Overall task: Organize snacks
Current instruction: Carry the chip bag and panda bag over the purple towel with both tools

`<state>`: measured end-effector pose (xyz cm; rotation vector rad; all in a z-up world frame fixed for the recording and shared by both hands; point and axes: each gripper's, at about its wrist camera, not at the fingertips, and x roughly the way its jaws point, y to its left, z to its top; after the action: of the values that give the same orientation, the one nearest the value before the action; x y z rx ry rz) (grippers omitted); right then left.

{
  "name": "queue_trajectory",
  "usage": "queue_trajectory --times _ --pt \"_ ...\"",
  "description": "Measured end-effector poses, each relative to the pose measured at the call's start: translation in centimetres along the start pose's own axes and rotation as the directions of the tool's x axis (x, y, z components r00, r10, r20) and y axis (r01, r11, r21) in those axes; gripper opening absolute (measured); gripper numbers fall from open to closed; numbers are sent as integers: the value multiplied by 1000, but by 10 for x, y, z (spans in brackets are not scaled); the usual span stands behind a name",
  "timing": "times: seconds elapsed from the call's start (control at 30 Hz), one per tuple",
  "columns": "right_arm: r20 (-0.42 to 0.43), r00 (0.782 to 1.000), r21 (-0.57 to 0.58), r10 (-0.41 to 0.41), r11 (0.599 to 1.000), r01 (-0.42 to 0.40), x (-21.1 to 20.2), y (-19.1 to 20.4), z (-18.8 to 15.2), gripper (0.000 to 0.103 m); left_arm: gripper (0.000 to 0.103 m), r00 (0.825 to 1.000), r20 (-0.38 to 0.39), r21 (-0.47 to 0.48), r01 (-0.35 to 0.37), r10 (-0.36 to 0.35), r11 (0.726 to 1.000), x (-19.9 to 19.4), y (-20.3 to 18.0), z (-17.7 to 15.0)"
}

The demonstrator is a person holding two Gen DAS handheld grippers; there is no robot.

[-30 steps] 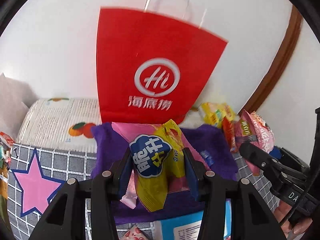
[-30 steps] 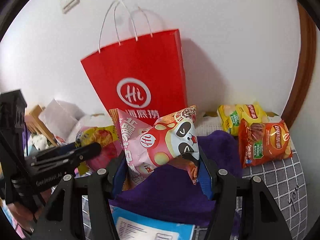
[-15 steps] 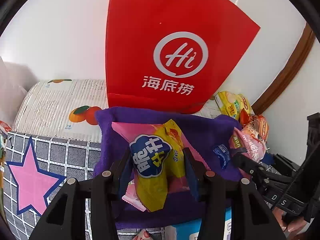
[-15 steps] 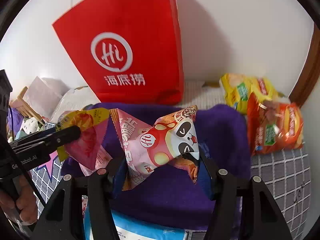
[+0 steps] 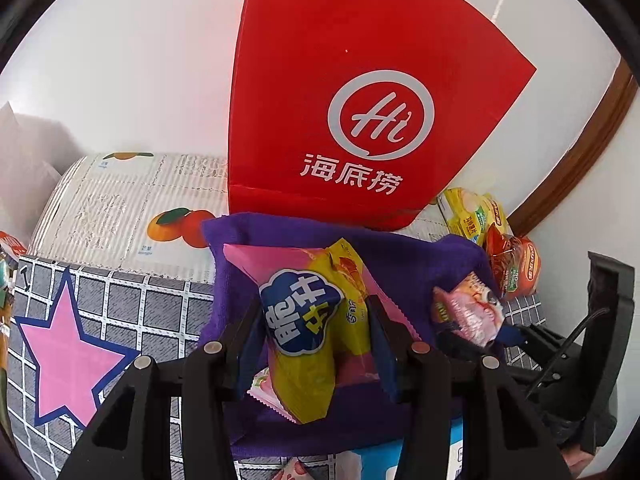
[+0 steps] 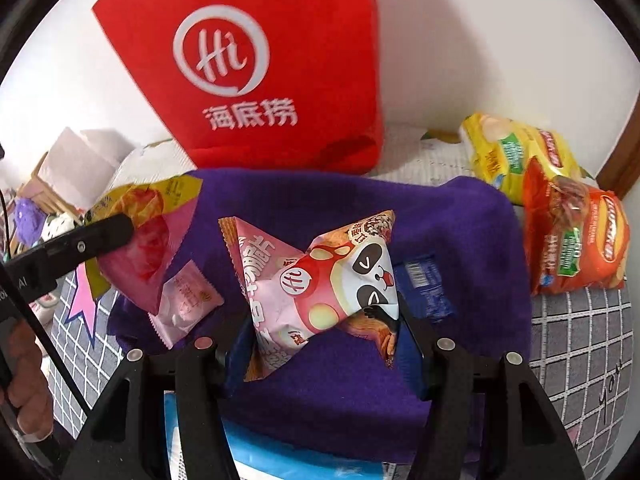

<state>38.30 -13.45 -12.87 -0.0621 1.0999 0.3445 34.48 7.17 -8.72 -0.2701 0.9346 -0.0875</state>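
- Seen from the left wrist first, the left hand-held gripper is clamped across the middle of a yellow-and-pink crisp packet, whose long axis runs fore and aft between the fingers, tail hanging below them.
- Directly beneath and ahead of it lies the purple towel, then the red paper bag standing against the wall; to its right the right hand-held gripper holds a second packet at about the same reach.
- Through the right wrist, the right hand-held gripper pinches a pink panda snack packet squeezed at the waist, long axis crosswise.
- Towel room is open just ahead; to its left hangs the other packet, with a small pink sachet lying below it, and to its right two chip bags sit off the towel's edge.
- Judging by this, either hand could set down on the towel; spacing between the two packets is what matters.
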Motion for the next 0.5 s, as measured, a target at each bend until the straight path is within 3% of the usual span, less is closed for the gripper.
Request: queue_trajectory --times 0.5 --pt "-37 999 7 -20 1000 20 8 4 2 62 46 1000 -7 8 -1 1 1000 0 -3 0"
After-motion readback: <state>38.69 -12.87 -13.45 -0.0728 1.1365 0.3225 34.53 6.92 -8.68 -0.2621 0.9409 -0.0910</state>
